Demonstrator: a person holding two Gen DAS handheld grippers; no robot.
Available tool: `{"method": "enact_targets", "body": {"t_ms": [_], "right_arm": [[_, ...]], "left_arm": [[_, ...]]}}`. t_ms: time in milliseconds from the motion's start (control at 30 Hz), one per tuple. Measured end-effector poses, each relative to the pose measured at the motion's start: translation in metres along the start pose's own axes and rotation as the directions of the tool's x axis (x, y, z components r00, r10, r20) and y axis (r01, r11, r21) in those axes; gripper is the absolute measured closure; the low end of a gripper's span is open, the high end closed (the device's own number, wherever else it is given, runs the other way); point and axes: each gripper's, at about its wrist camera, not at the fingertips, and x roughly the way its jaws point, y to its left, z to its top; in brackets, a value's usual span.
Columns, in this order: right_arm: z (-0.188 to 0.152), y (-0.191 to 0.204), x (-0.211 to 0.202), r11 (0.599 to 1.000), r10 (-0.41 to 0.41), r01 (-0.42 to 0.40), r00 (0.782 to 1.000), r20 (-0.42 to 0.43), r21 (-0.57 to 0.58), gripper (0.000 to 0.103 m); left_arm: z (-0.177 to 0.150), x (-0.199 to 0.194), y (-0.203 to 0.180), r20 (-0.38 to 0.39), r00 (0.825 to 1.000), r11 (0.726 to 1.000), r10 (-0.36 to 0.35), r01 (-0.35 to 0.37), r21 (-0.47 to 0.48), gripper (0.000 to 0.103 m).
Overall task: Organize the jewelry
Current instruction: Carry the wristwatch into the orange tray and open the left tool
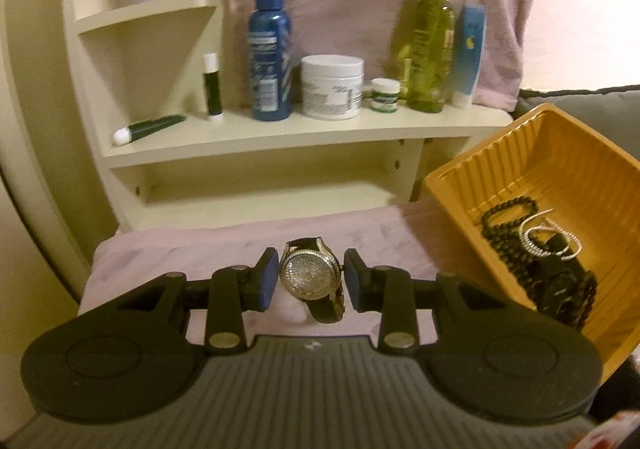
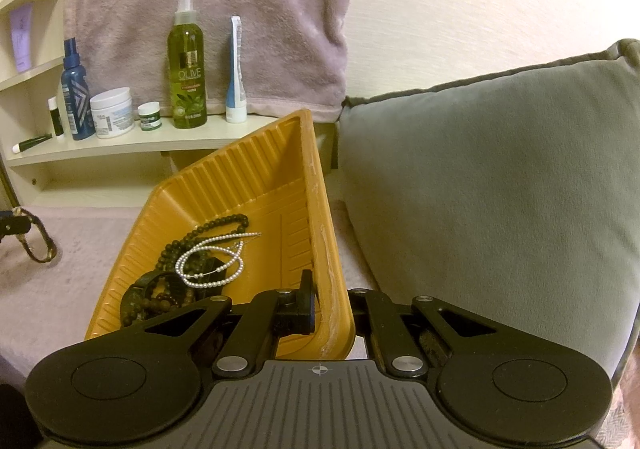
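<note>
A mauve fleece blanket covers the soft surface in front of a cream wooden shelf unit set against a pale wall. Low in the middle of the left wrist view, the left hand-held gripper pinches a rhinestone-faced wristwatch with a dark strap by the sides of its case, the blue pads pressed to either side and the strap hanging below. To the right of that frame sits the ribbed orange plastic tray, tilted, holding dark bead bracelets and a coiled string of small white pearls. In the right wrist view, the right hand-held gripper is pressed together on the tray's near rim. A grey-green cushion fills the right of that frame, and a green olive spray bottle stands on the shelf at upper left.
</note>
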Motion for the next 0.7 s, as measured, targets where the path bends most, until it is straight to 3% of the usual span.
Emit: {"method": "enact_targets", "body": {"t_ms": [267,700], "right_arm": [[0.000,0.000,0.000,1.000,0.000,0.000,1.000,-0.001,0.004,0.097],[0.001,0.000,0.001,1.000,0.003,-0.003,1.000,-0.001,0.009,0.097]], "left_arm": [[0.027,-0.005,-0.033,0.050,0.994,0.995,-0.101,0.100,0.024,0.071],[0.051,0.012,-0.121,0.046,0.951,0.946,-0.304,0.297,0.128,0.071]]}}
